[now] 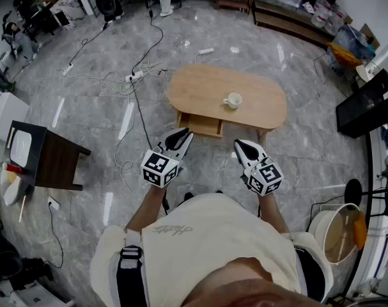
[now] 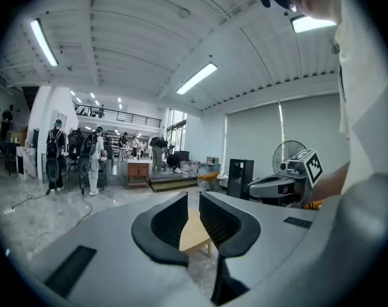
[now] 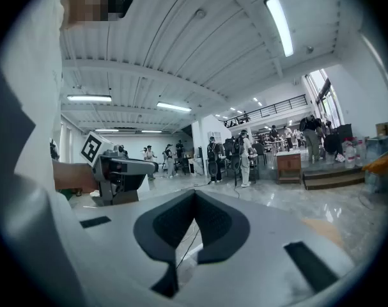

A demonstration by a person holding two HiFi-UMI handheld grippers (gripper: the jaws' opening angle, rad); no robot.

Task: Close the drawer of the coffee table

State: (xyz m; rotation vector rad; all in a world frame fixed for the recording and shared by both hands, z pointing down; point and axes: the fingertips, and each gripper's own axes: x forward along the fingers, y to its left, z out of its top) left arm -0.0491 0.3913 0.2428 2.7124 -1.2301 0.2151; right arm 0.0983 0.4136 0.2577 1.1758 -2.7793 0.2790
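Grey marble floor (image 1: 309,152) strewn with cables (image 1: 117,78); dark side table (image 1: 50,162) nearby.

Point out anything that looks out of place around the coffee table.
The drawer of the coffee table stands pulled out under the near edge, not shut. Loose cables sprawl tangled over the floor to the table's left. The white cup on top stands upright, nothing spilled.

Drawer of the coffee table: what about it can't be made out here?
Inside of the drawer: head view, too small to tell what it holds.
Left gripper view: only a sliver of the coffee table shows between the jaws; the left gripper itself hides the drawer.
Right gripper view: drawer out of frame.
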